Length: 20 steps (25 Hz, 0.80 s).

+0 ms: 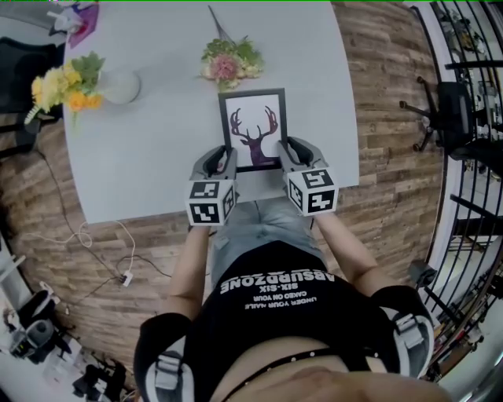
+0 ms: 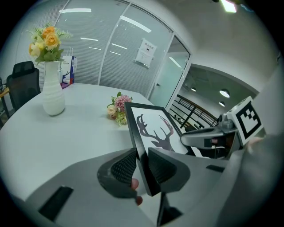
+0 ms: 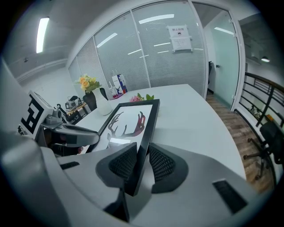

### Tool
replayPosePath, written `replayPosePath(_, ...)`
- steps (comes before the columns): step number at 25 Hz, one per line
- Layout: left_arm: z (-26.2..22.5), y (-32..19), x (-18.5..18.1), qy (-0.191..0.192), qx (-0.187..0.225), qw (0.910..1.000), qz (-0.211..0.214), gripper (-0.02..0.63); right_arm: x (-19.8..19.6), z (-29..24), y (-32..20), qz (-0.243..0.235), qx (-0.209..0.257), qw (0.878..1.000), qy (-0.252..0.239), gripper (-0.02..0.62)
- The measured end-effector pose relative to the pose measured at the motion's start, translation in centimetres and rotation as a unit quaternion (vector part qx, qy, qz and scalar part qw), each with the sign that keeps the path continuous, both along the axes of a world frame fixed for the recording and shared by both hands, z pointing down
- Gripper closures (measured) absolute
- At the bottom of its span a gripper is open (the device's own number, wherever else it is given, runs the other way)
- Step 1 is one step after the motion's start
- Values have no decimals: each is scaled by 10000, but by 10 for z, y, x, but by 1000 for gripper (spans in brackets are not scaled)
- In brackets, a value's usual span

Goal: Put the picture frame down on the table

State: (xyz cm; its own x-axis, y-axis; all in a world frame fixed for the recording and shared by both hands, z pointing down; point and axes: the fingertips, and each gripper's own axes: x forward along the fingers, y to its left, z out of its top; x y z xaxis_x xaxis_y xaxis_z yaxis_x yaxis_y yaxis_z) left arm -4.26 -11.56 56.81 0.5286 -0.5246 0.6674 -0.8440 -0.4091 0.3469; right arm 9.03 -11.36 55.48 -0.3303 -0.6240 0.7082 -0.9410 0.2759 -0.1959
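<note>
A black picture frame (image 1: 254, 128) with a deer-head print is held over the near part of the grey table (image 1: 149, 141), tilted up. My left gripper (image 1: 225, 161) is shut on its left edge, the frame's black rim (image 2: 141, 155) pinched between the ribbed pads. My right gripper (image 1: 288, 154) is shut on the right edge, and that rim (image 3: 141, 157) runs between its pads. The print (image 2: 155, 133) faces up toward me, and I see it also in the right gripper view as the print (image 3: 126, 124).
A pink flower bunch (image 1: 229, 63) lies just beyond the frame. A white vase (image 1: 118, 85) with yellow flowers (image 1: 64, 85) stands at the far left. A small item (image 1: 78, 20) sits at the far corner. Wooden floor surrounds the table; black railing (image 1: 471, 118) at right.
</note>
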Motion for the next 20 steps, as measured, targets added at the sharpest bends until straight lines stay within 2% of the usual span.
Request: replayPosePath(20, 41, 1, 10, -105, -342, 9993, 70, 511, 9, 36, 1, 77, -265, 9995, 166, 497)
